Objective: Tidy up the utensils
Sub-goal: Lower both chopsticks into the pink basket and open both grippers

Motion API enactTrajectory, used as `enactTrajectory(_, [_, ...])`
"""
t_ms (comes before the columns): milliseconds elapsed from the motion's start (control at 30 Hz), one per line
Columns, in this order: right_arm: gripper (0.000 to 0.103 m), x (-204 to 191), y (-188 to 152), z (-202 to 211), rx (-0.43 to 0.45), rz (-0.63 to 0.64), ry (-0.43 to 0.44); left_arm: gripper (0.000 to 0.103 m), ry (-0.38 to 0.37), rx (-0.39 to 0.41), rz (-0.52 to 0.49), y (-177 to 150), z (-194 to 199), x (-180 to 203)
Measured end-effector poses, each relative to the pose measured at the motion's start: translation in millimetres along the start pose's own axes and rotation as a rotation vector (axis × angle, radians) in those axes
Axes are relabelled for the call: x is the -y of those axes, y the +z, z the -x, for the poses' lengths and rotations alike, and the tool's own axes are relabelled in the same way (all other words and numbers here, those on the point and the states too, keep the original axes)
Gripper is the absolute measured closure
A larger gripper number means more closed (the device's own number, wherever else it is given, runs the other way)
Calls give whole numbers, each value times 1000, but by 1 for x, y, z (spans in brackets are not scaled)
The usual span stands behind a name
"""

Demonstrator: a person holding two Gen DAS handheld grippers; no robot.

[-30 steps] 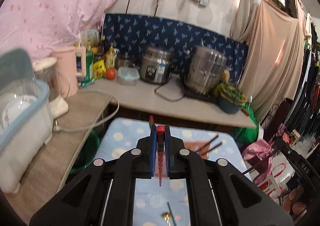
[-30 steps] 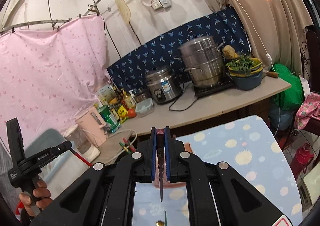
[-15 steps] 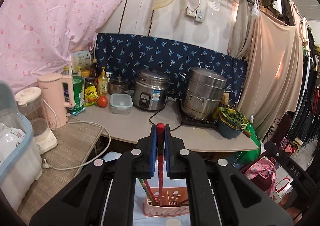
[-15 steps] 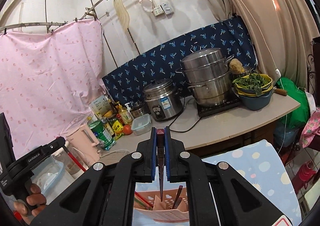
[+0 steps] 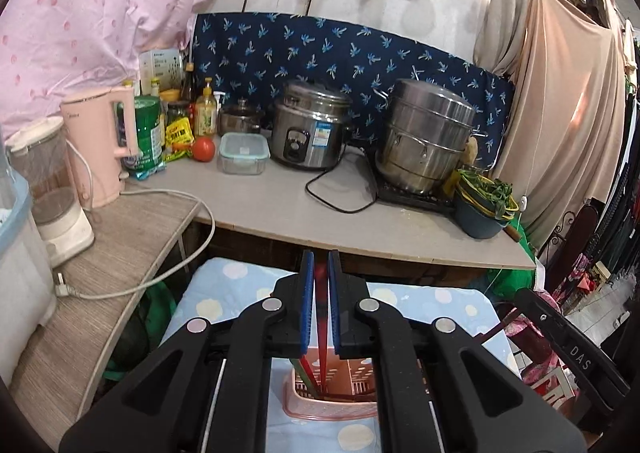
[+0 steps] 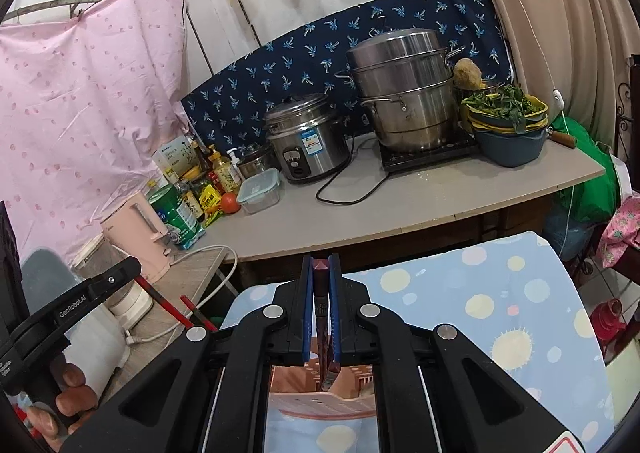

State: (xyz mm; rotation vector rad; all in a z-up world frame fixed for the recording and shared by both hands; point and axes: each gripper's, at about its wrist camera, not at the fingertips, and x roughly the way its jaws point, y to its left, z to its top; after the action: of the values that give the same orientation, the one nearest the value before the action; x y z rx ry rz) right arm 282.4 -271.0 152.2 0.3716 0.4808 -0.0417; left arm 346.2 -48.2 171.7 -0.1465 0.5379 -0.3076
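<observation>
My left gripper (image 5: 319,265) is shut on a red chopstick (image 5: 321,329) that hangs straight down into a pink perforated utensil basket (image 5: 332,405) on the blue dotted tablecloth (image 5: 224,289). More red chopsticks lean inside the basket. My right gripper (image 6: 320,267) is shut on a dark brown chopstick (image 6: 322,317), whose tip reaches down into the same pink basket (image 6: 320,401). In the right wrist view the left gripper's body (image 6: 80,301) shows at the lower left with red chopsticks (image 6: 168,305) beside it.
Behind the table is a grey counter (image 5: 280,205) with a rice cooker (image 5: 308,129), steel steamer pot (image 5: 424,133), blue bowl of greens (image 5: 480,209), plastic box (image 5: 243,153), bottles and a pink kettle (image 5: 100,145). A white cord (image 5: 160,269) drapes at the left.
Both grippers have tilted and come down over the pink basket. The red chopstick and the dark chopstick now reach into it.
</observation>
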Motion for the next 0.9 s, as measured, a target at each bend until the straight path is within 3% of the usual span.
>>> enactTrajectory(133, [84, 0, -1, 3, 10, 3, -4, 90, 5, -16, 9, -3, 0, -1])
enactTrajectory(200, [77, -1, -2, 7, 16, -1, 0, 71, 11, -15, 11, -4, 2, -1])
enactTrajectory(233, [77, -1, -2, 8, 16, 0, 0, 68, 20, -8, 10, -5, 5, 0])
enactTrajectory(500, [77, -2, -11, 32, 23, 14, 11, 65, 35, -3, -31, -15, 21, 10])
enactTrajectory(600, [75, -2, -17, 42, 19, 13, 19, 56, 50, -5, -47, -22, 29, 13])
enactTrajectory(900, [75, 5, -57, 68, -40, 16, 18, 56, 71, -63, -42, -58, 52, 7])
